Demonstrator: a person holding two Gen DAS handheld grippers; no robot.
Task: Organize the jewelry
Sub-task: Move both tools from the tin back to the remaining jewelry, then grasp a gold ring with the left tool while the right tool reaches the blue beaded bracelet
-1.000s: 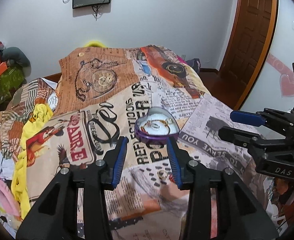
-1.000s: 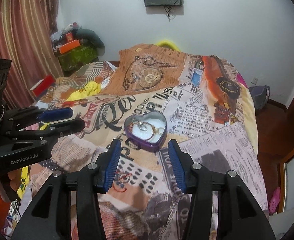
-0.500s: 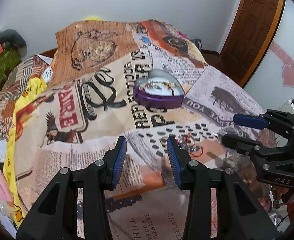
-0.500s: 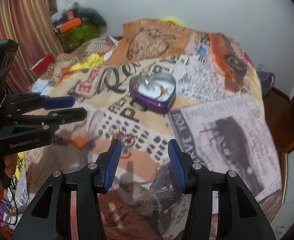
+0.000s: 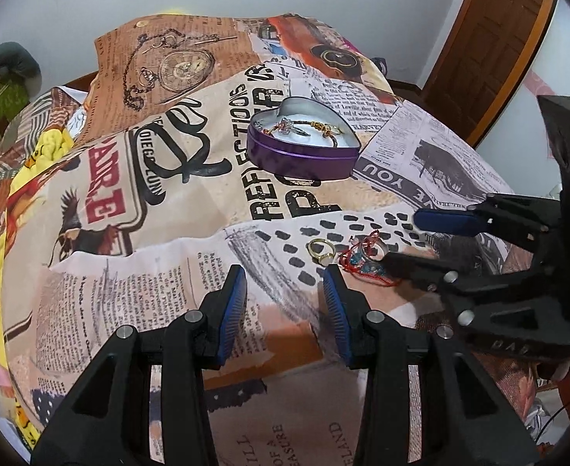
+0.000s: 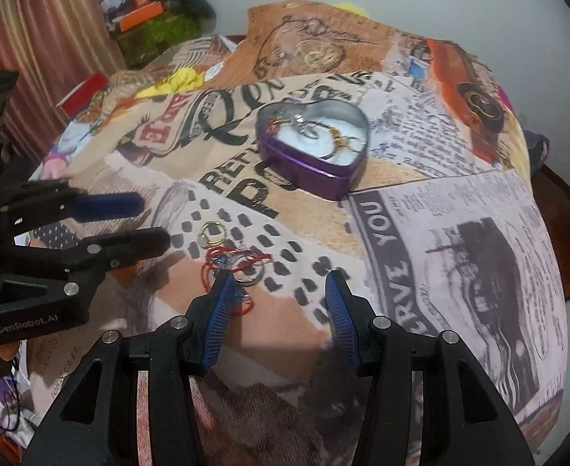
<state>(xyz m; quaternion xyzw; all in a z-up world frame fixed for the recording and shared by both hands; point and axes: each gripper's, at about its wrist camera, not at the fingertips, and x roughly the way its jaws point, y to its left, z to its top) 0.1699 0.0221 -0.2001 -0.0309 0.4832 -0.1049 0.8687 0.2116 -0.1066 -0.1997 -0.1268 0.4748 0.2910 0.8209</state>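
A purple heart-shaped tin [image 5: 302,147] [image 6: 312,147] sits open on the printed bedspread, holding a gold bracelet [image 5: 316,126] and a silver piece. Nearer me lie a gold ring [image 5: 321,250] [image 6: 213,232], a red string bracelet with blue beads [image 5: 358,264] [image 6: 222,262] and a silver ring [image 5: 376,250] [image 6: 252,273]. My left gripper [image 5: 284,291] is open and empty, just short of the gold ring. My right gripper [image 6: 277,291] is open, its left fingertip touching the red string, the silver ring just ahead between the fingers.
The bedspread [image 5: 168,202] covers the whole bed. Yellow cloth [image 5: 48,143] lies at the left edge. A wooden door [image 5: 490,39] stands at the right, clutter and a curtain [image 6: 52,39] at the left.
Both grippers have tilted down and moved closer to the loose jewelry. The tin now lies farther ahead and the rings and red string sit at the fingertips.
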